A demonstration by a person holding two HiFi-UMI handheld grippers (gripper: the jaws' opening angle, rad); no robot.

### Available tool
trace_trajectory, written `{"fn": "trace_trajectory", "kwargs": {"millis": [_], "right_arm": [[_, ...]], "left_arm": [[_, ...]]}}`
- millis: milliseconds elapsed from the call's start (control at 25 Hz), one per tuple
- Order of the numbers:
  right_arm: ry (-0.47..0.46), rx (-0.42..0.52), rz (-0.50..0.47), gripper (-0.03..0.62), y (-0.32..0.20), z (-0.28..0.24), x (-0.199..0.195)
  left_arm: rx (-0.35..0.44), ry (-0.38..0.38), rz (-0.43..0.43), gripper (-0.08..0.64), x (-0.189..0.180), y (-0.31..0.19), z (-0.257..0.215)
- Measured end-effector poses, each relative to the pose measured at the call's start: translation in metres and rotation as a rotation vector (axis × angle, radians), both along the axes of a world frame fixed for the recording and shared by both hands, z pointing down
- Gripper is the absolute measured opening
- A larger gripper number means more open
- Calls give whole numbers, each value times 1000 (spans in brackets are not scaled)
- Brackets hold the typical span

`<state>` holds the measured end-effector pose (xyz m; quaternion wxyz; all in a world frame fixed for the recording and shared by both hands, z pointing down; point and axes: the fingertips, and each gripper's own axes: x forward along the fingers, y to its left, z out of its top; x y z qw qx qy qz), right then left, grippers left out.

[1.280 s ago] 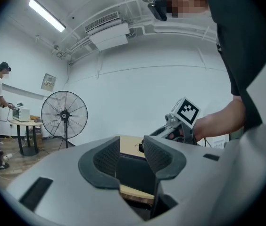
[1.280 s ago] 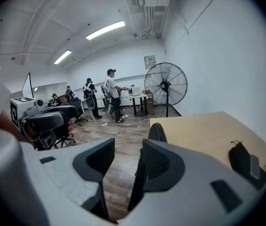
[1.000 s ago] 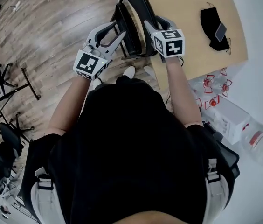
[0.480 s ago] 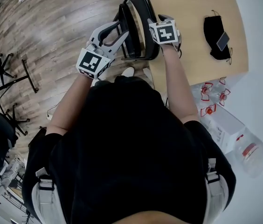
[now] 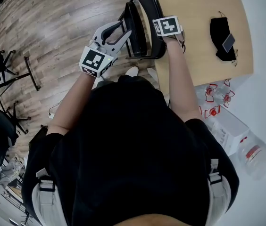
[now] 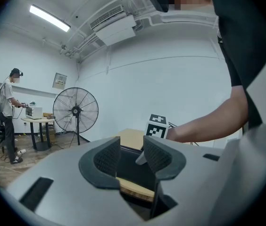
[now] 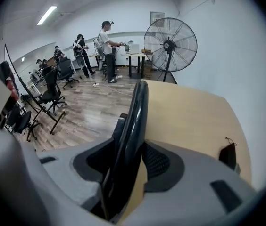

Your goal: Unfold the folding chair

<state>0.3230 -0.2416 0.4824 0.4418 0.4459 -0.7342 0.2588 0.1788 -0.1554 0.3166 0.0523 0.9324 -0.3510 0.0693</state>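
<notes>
The black folding chair stands folded against the edge of the wooden table. My left gripper reaches level from the left and is shut on a black inner part of the chair, which fills the gap between its pads. My right gripper points steeply down from above, its marker cube facing up. It is shut on the curved top rim of the chair, which runs between its two pads.
A black mask with a phone lies on the table. Packed water bottles sit on the floor at the right. Office chairs and a stand are at the left on the wood floor. A large fan and people are at the back.
My right gripper has slid farther along the chair's rim, away from the person, and tipped more steeply downward. The left gripper has stayed where it was.
</notes>
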Motion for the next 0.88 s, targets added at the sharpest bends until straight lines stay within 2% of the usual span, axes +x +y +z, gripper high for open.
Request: {"fn": "trace_trajectory", "kwargs": {"millis": [120,200,360,520,680,800,880], "right_arm": [[61,-61,-14,183,7,14,-1],[116,-55,-14,181,8,15,1],[152,-34,13,170,7,15,3],[129,-47,49,155,9,19,3],[190,-36,82,149,8,13,13],[127,-42,71,149,11,16,-8],[127,-40,65,149,14,14,-19]], "left_arm": [[3,-3,12,147,-7,4,2],[1,1,15,146,-13,6,2],[4,6,18,147,-28,11,2],[-19,4,-6,146,-48,15,7],[-33,-3,-30,146,-67,17,11],[-46,-10,-43,146,-80,19,14],[-49,-13,-52,146,-89,19,15]]}}
